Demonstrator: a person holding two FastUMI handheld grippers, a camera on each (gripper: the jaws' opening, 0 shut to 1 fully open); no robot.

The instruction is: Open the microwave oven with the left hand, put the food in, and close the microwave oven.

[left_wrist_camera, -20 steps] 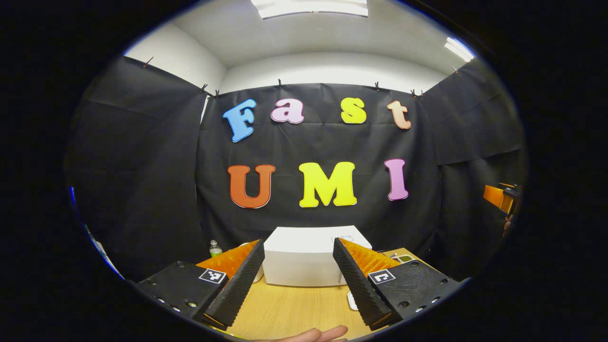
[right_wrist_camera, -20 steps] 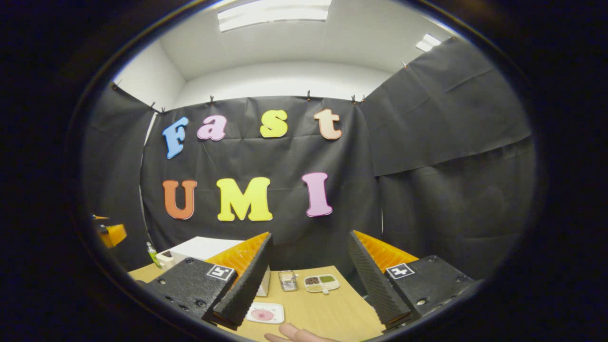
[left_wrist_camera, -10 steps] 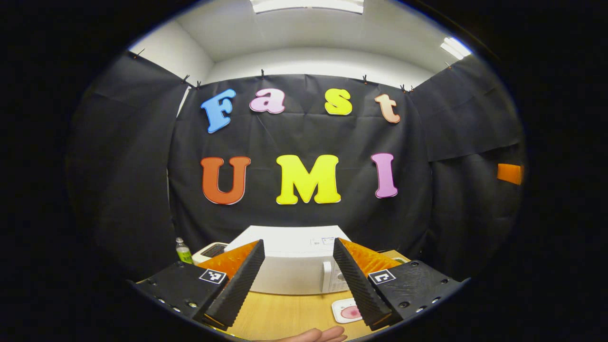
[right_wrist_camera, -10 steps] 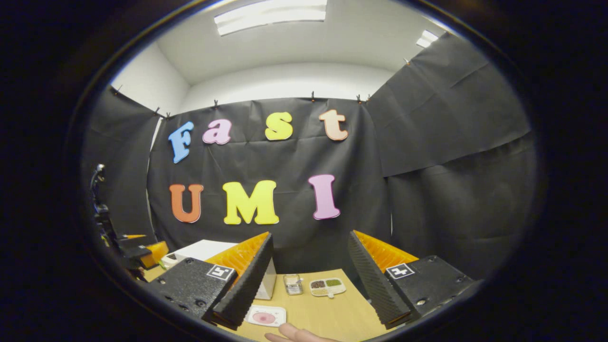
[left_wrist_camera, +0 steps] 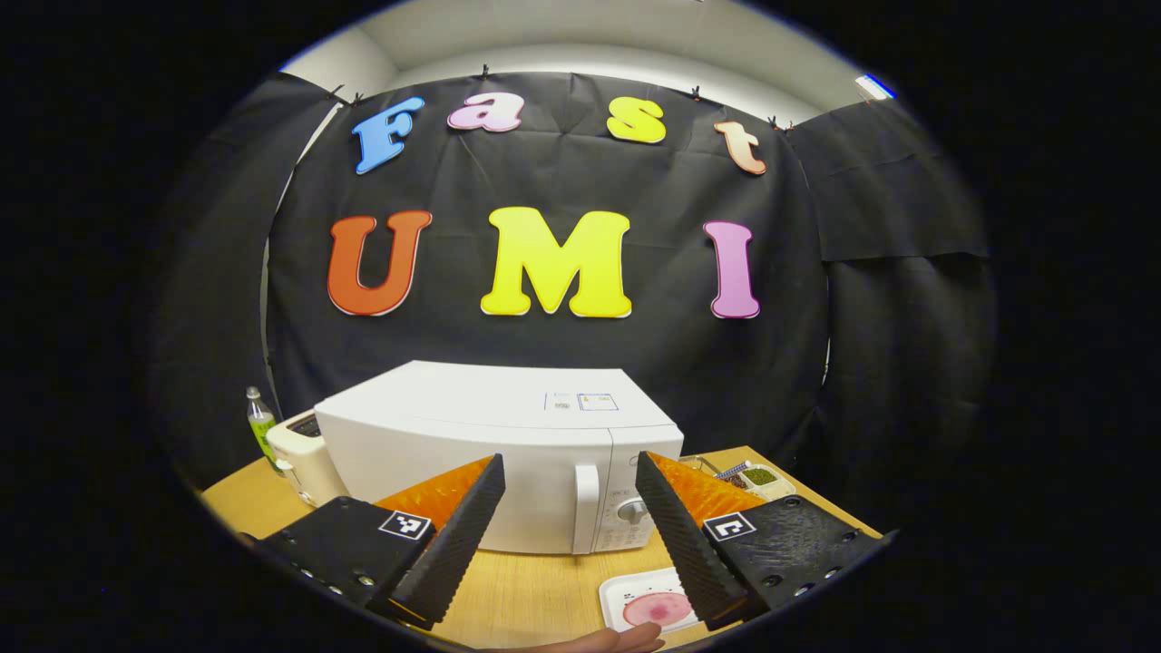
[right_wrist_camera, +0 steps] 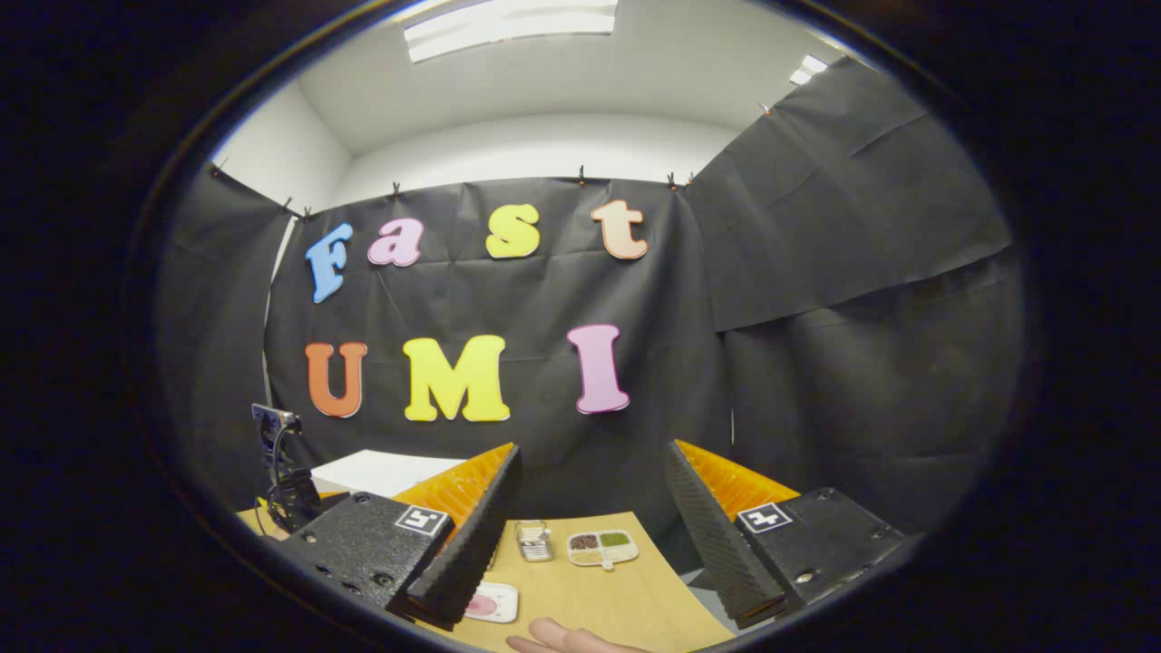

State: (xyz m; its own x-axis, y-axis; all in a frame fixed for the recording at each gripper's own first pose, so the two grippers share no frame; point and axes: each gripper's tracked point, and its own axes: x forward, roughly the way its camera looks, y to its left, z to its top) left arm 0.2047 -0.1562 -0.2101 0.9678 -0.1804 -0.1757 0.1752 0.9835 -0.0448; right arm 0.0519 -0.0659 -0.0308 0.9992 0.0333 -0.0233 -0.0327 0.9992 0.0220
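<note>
**A:** Where are your hands right now?

**B:** My left gripper [left_wrist_camera: 567, 526] is up in front of the microwave [left_wrist_camera: 494, 453], fingers spread wide with nothing between them. I judge I'm lining it up with the door handle [left_wrist_camera: 586, 508], the upright white bar just left of the control knob. The door is shut, so opening it is the first step and it isn't done yet.

**A:** And the right one?

**B:** My right gripper [right_wrist_camera: 590, 535] hangs over the right side of the table [right_wrist_camera: 617, 608], also spread and empty. I'd say it is waiting its turn, since the door has to swing open before the food can go in.

**A:** Where is the food?

**B:** On a small white plate [left_wrist_camera: 646, 601] on the table just in front of the microwave, below the control panel: a round pink piece sits on it. The plate's edge also peeks out beside my right gripper's left finger.

**A:** Anything else holding stuff?

**B:** Farther back on the right there's a divided tray [right_wrist_camera: 601, 547] with dark, green and pale contents in separate sections, and beside it a small clear container [right_wrist_camera: 533, 540]; what's in it I can't tell. Left of the microwave stand a toaster [left_wrist_camera: 302, 453] and a small bottle [left_wrist_camera: 260, 423].
</note>
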